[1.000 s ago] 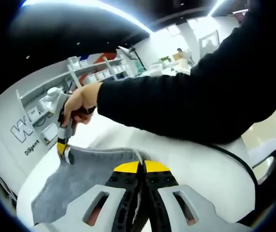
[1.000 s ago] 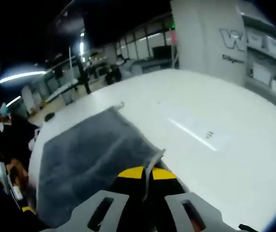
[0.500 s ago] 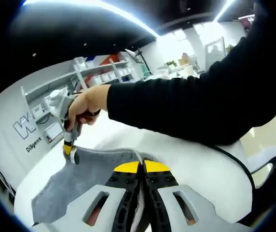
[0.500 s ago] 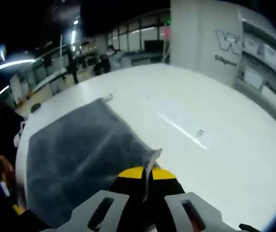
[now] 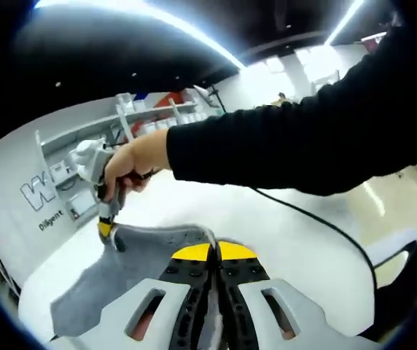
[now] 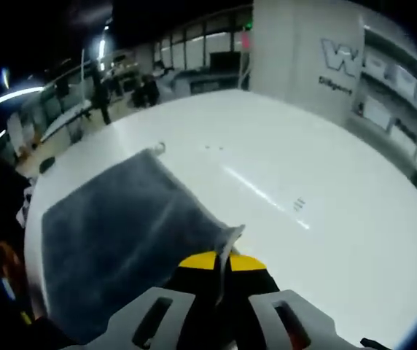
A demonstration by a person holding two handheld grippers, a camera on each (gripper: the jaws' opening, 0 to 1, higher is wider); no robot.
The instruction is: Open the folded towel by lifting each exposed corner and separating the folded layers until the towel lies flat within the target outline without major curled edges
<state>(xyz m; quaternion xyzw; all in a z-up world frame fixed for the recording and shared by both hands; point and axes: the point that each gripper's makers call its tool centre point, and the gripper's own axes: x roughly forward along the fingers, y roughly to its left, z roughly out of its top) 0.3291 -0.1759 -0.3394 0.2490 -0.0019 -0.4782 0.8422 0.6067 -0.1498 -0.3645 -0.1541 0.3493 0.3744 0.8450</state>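
Note:
A grey towel (image 5: 132, 264) is held over the white table (image 5: 296, 240) by two corners. My left gripper (image 5: 214, 251) is shut on one corner, with its yellow-tipped jaws pressed together over the cloth. In the left gripper view, a hand in a black sleeve holds my right gripper (image 5: 108, 229) shut on the far corner. In the right gripper view the towel (image 6: 114, 237) spreads away to the left over the table (image 6: 310, 189). There my right gripper (image 6: 221, 257) pinches its near corner, which sticks up between the jaws.
A black cable (image 5: 318, 219) runs across the table below the sleeve (image 5: 303, 138). White shelves (image 5: 150, 117) with boxes stand behind the table. A pillar with lettering (image 6: 303, 51) rises past the far edge. People stand in the distance (image 6: 146, 87).
Both grippers have stayed shut on their towel corners. The hand with the right gripper has shifted slightly, and the towel's held edge has risen a little.

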